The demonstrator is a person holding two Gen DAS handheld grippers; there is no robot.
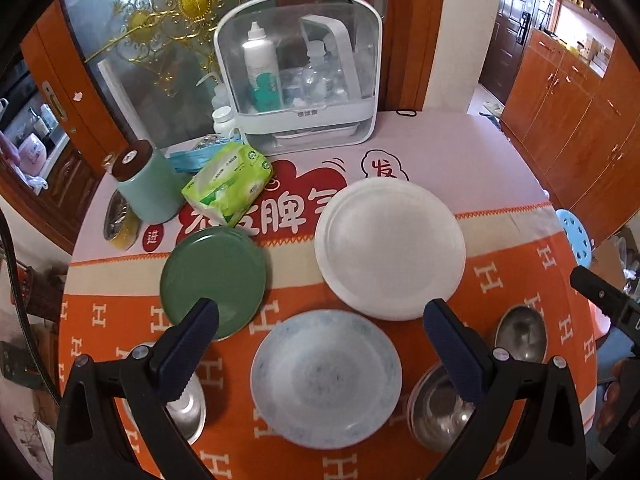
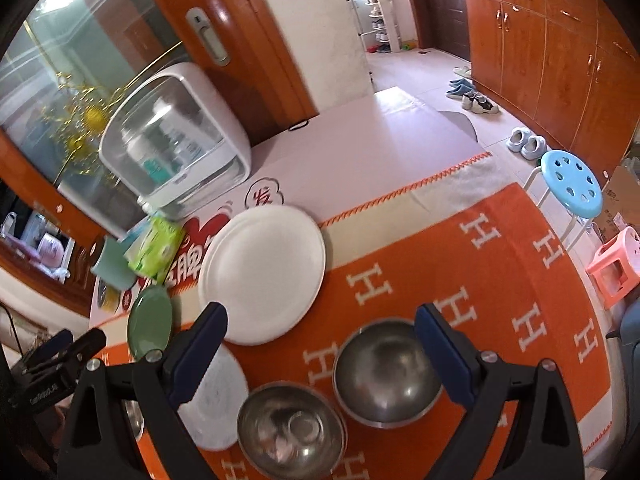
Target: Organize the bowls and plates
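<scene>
On the orange cloth lie a large white plate [image 1: 390, 248] [image 2: 262, 274], a small green plate [image 1: 214, 280] [image 2: 150, 322], and a blue-speckled plate [image 1: 326, 372] [image 2: 214, 396]. Three steel bowls stand near the front: one at left [image 1: 188, 408], one near right [image 1: 440, 408] [image 2: 290, 430], one further right [image 1: 520, 332] [image 2: 386, 372]. My left gripper [image 1: 320, 316] is open above the speckled plate. My right gripper [image 2: 320, 318] is open above the steel bowls and empty; it also shows at the right edge of the left wrist view [image 1: 604, 300].
A clear-lidded white storage box [image 1: 300, 68] with bottles stands at the table's back. A green tissue pack [image 1: 228, 184], a teal jar [image 1: 144, 184] and a tin [image 1: 120, 220] sit at back left. A blue stool [image 2: 572, 184] and pink stool [image 2: 616, 268] stand right of the table.
</scene>
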